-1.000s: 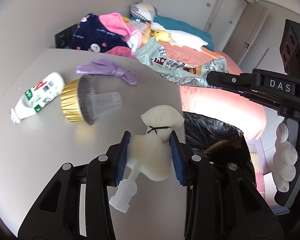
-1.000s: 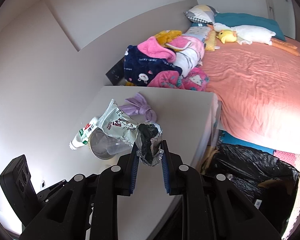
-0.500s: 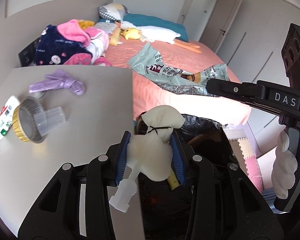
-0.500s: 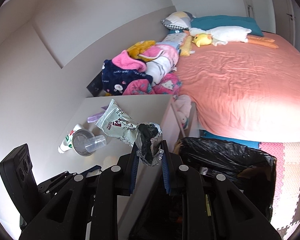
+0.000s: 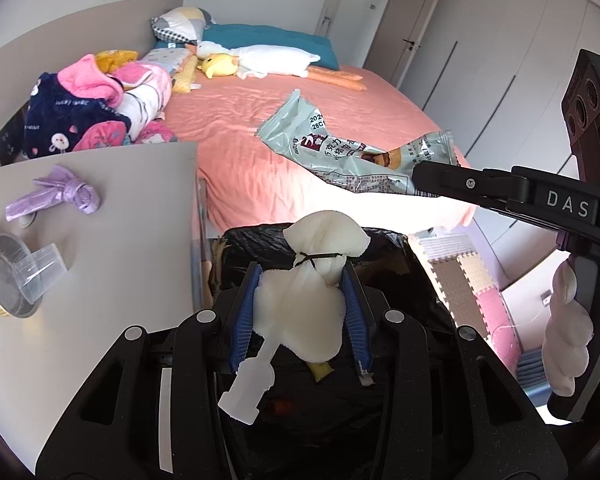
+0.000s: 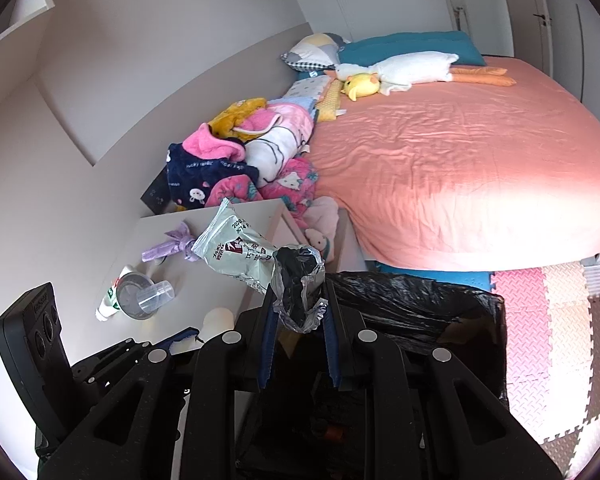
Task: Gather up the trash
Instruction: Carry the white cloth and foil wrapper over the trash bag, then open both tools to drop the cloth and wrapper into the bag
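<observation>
A: Biggest first. Bed [image 6: 480,168], salmon cover, fills the far right. 2 soft toys at its far end: white goose [image 5: 272,60], yellow duck [image 6: 362,85]. Heap of clothes [image 6: 236,164] along the bed's left edge, by the wall.

B: Bin?

A: Black-lined trash bin [image 6: 416,300] on the floor, between the table and the foam mat [image 6: 560,320], at the near foot of the bed. Both grippers hang over its mouth.

B: Table?

A: Pale table [image 5: 112,248], left of the bin. On it: purple knotted bag [image 5: 56,196] at the far side, foil dish [image 5: 4,280] nearer, a clear cup [image 5: 40,272] lying on its side in the dish. A white bottle [image 6: 108,304] lies just left of the dish.

B: Left gripper?

A: Left gripper [image 5: 304,304]: blue pads pinching a white foam wrap [image 5: 304,312] tied with a thin dark string, a white plastic nozzle jutting out below. Wrap sits above the bin opening, right of the table edge.

B: Right?

A: Right gripper [image 6: 298,320]: jaws nearly together, nipping the crumpled end of a snack wrapper [image 6: 240,256]. The wrapper's long end trails far and left, over the table corner. A gloved hand [image 5: 566,328] grips the handle.
</observation>
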